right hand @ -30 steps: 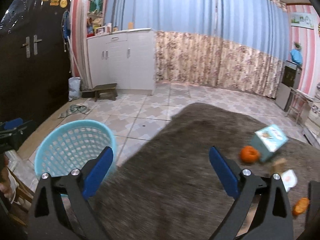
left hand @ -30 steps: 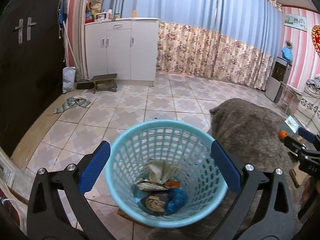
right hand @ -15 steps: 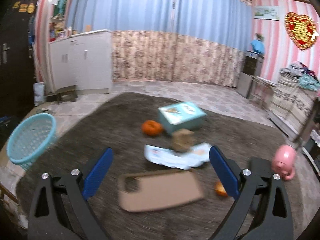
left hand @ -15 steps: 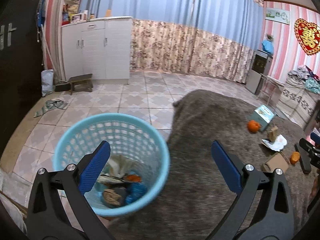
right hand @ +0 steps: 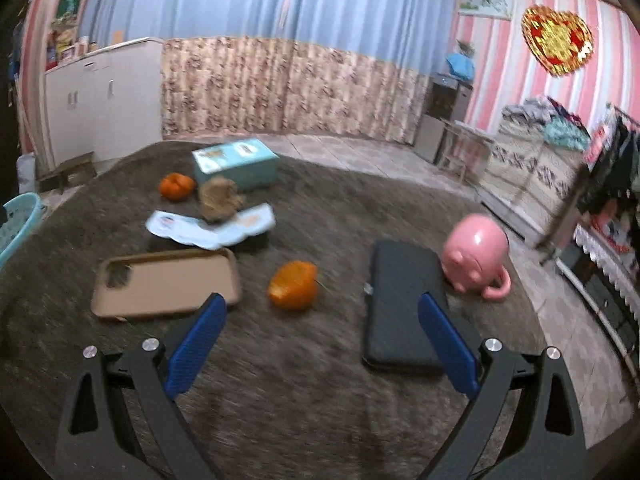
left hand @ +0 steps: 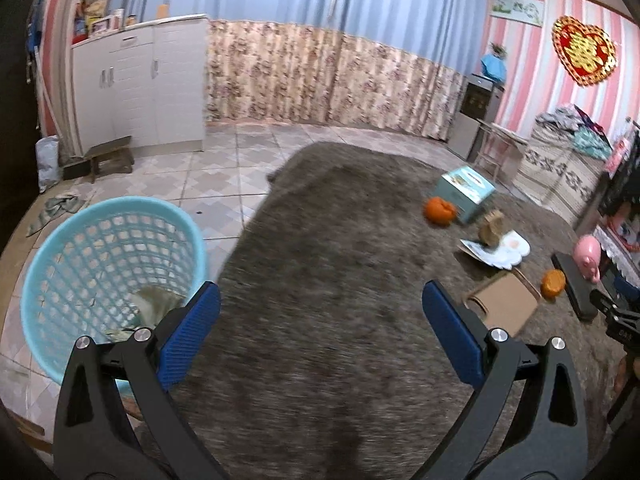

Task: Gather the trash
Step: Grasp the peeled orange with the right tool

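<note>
The right gripper hangs wide apart and empty over the rug, with an orange peel just ahead. To take it cleanly, I'd come down astride the peel, clear of the phone case. Farther left lie the wrapper and crumpled paper. The left gripper is likewise released, with the basket at its near left.

Shaggy rug, glossy pink mug
</note>
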Demonstrator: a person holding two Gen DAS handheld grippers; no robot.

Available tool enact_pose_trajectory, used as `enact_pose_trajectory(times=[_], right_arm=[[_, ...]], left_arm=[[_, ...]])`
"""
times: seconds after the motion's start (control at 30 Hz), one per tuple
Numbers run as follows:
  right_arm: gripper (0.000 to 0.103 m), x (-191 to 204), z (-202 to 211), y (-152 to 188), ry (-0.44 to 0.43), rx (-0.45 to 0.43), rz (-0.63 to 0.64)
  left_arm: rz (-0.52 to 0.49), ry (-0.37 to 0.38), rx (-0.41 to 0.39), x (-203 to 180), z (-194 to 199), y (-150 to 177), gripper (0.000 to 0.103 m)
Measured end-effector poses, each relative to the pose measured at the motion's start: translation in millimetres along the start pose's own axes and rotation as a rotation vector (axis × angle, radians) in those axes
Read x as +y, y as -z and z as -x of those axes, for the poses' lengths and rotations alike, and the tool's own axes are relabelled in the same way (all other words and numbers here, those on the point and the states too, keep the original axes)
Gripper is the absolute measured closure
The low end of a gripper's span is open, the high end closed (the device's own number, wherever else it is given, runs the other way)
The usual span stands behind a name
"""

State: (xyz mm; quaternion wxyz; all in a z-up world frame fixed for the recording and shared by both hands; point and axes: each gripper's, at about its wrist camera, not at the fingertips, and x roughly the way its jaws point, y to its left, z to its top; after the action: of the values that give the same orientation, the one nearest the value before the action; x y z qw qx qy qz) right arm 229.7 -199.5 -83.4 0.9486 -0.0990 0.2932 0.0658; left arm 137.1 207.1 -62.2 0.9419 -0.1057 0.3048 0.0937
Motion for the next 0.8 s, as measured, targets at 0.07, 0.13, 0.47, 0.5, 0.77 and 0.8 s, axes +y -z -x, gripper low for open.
enact_pose_trajectory(times=[0.07, 0.13, 0.47, 0.5, 0.77, 0.8], right_arm=[[0.008, -8, -11, 4, -0.001, 0.019, -0.033], [0.008, -10, -21, 5, -0.011, 0.028, -0.049], [0.027, 12, -78, -2, -0.059, 0.111, -0.028], [0.033, 12, -82, -2, -0.068, 0.124, -0.029], [0.069, 20, -94, -2, -0.167, 0.162, -0.017], [0.07, 20, -92, -2, -0.171, 0.158, -0.022]], left_arm=[[-0.016, 0.005, 0.006, -9, -4, 2, 0.005], [-0.03, 0.008, 0.016, -16, -9, 3, 0.006], [-0.09, 0.016, 0.047, -45, -28, 1, 0.005], [-0.1, 0.018, 0.048, -48, -31, 0, 0.005], [-0.141, 0.073, 0.051, -86, -47, -11, 0.006], [-0.155, 0.081, 0.051, -95, -51, -13, 0.006]])
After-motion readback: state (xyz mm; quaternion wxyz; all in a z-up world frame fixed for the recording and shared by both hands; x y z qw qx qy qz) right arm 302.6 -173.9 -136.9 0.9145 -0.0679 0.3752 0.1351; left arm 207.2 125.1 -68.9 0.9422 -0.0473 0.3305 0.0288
